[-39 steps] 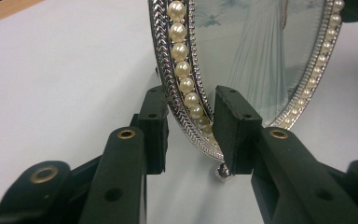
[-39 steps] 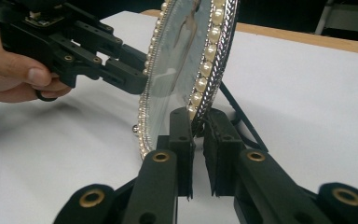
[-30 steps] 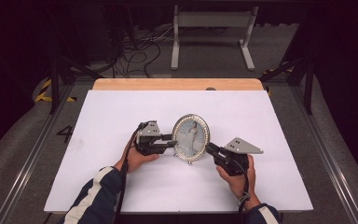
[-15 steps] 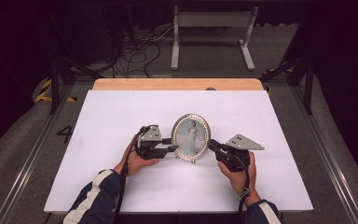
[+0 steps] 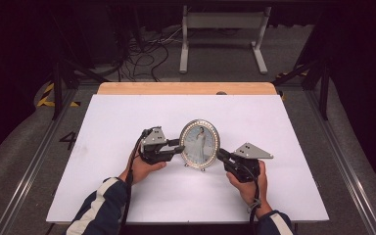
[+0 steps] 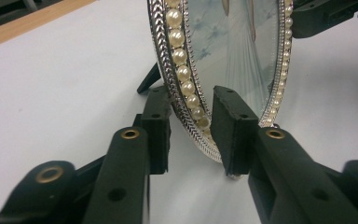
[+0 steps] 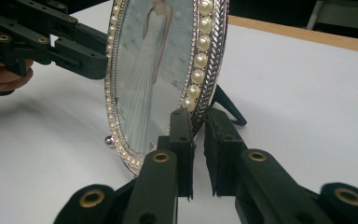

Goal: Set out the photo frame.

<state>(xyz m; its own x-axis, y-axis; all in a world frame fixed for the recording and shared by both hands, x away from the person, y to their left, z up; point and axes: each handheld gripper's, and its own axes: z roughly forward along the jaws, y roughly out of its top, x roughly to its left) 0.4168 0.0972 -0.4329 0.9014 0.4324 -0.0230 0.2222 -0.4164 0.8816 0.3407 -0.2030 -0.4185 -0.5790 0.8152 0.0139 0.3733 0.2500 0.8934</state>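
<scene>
White tabletop [image 5: 127, 127] under me, with the oval pearl-rimmed photo frame [image 5: 200, 144] standing upright at its middle between my two tools. My left gripper [image 6: 191, 133] straddles the frame's left rim; its jaws have just been closing, yet a gap shows beside the rim, so no clamp there. My right gripper [image 7: 198, 149] pinches the right rim. I judge a two-sided lift is nearly ready.

High view looks down from afar; both gripper views face the frame [image 5: 199, 145] closely from opposite sides.
</scene>
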